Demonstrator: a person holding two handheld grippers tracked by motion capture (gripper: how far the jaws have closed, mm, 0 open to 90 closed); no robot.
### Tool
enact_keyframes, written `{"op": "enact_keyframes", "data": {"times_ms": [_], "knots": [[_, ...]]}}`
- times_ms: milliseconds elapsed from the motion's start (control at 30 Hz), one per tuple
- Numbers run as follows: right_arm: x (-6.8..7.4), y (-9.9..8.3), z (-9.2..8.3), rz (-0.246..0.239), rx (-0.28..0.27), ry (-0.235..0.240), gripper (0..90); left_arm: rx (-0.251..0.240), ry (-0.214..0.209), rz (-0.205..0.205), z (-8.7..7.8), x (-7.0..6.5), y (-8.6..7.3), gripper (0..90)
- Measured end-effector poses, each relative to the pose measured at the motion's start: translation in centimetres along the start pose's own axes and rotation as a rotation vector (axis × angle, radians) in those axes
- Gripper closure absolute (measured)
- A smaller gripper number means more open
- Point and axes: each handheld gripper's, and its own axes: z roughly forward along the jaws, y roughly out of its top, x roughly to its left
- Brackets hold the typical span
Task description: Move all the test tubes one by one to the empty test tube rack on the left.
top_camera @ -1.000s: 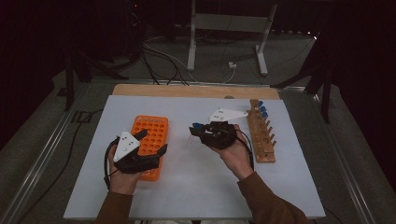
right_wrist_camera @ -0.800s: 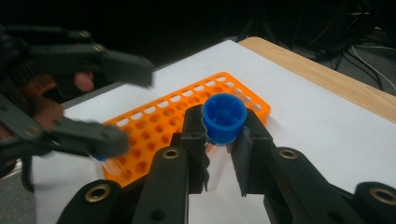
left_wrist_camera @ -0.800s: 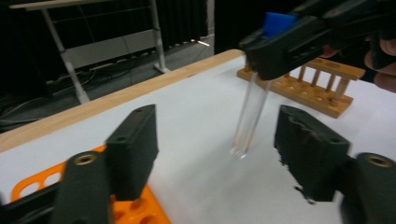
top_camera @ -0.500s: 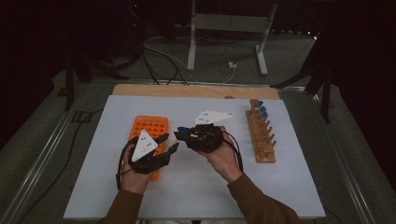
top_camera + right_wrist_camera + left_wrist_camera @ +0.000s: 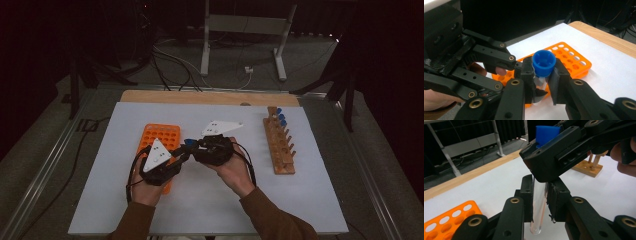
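A clear test tube (image 5: 539, 202) with a blue cap (image 5: 544, 62) hangs between both grippers over the white table, just right of the orange rack (image 5: 160, 137). My left gripper (image 5: 539, 192) has just been closing and now stands shut on the glass body of the tube. My right gripper (image 5: 541, 75) grips the same tube at its top, right under the cap; its jaws have just eased open a trifle, with the tube still pinched between them. In the high view the left gripper (image 5: 183, 153) and right gripper (image 5: 191, 145) meet tip to tip.
A wooden rack (image 5: 281, 147) with several pegs and blue-capped tubes stands at the right of the white mat (image 5: 320, 200). The orange rack's (image 5: 571, 60) holes look unfilled. A wooden strip (image 5: 210, 97) borders the table's far edge; dark floor, cables and a stand lie beyond.
My right gripper carried the tube leftward from the wooden rack to the middle. My left gripper swung right off the orange rack, met it, and closed on the glass.
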Motion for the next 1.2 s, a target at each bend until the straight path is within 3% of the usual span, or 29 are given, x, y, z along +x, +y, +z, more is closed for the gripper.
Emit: {"op": "enact_keyframes", "data": {"times_ms": [233,433,667,967,1200], "knots": [[-0.6,-0.1,-0.7,0.008,-0.027,0.0,47.5,-0.001,0.033,-0.033,-0.3,1.2,-0.4,77.9],[-1.6,-0.6,-1.3,0.01,-0.035,-0.049,33.6,-0.016,0.056,-0.083,-0.8,2.2,-1.1,78.1],[-3.1,-1.9,-1.9,0.016,-0.031,-0.117,15.5,-0.022,0.079,-0.108,-1.8,3.0,-1.7,78.1],[-5.3,-4.2,-3.6,0.037,-0.029,-0.173,0.1,-0.035,0.11,-0.155,-3.4,3.8,-3.2,78.1],[-6.4,-5.7,-5.4,0.041,-0.035,-0.209,0.1,-0.048,0.117,-0.183,-4.5,4.2,-4.5,78.0]]}}
